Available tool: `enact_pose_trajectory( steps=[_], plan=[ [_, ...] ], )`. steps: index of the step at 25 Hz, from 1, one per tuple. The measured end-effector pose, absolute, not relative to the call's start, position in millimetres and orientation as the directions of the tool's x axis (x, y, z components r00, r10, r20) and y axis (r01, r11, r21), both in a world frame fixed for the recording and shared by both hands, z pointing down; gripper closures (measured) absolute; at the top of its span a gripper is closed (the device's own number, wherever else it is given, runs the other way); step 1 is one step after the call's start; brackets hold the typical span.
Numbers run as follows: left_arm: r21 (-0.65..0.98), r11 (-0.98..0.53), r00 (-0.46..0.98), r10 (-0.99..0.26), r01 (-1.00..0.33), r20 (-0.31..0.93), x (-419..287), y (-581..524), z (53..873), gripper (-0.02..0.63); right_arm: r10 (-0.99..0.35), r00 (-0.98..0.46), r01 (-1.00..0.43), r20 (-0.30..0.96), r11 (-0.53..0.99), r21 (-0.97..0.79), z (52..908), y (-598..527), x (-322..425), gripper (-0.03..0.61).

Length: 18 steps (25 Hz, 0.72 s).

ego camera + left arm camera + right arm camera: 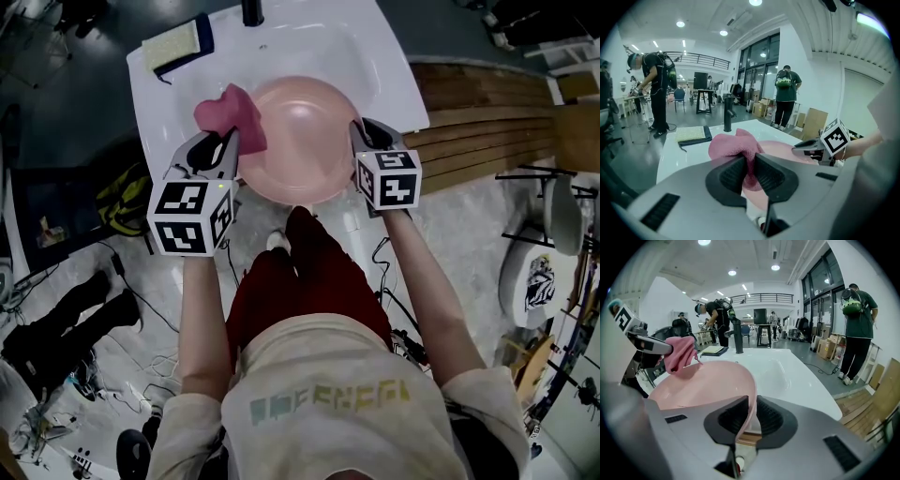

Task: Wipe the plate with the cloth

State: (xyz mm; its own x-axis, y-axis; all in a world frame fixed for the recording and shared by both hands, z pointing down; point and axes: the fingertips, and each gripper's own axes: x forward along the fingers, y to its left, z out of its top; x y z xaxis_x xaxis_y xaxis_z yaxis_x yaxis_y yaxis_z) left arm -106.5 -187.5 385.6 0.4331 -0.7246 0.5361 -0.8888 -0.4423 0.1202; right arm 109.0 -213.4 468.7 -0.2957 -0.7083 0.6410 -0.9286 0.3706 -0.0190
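The left gripper has its jaws pressed together on a fold of the pink cloth, which bunches up above them. The right gripper has its jaws pinched on the near rim of the pink plate, which sits tilted between them.

Only the head view shows the whole layout. The two grippers flank the plate, left and right, and the plate reaches out past the near edge of the white sink counter. The person's forearms run back from the grippers.

The right gripper view looks into the plate's hollow. The cloth hangs from the left gripper's tips and its loose corner drops onto the plate's left rim. The rest of the hollow is glossy pink surface. The left gripper view looks across the cloth to the right gripper's marker cube on the plate's far side.

Behind the plate a black faucet stands upright at the back of the counter. Near it, toward the left corner, a dark tray holds a yellowish sponge. Both gripper views also show people standing in the room beyond.
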Motion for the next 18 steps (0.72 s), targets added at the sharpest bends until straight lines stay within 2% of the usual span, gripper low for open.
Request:
enact_pose_trajectory(
  steps=[18],
  plan=[
    [0.194, -0.431, 0.468, -0.744, -0.881, 0.477, -103.8, -189.1, 387.0, 0.552, -0.769, -0.304, -0.943, 0.562, 0.328, -0.061, 454.7, -209.3, 113.9, 0.517]
  ],
)
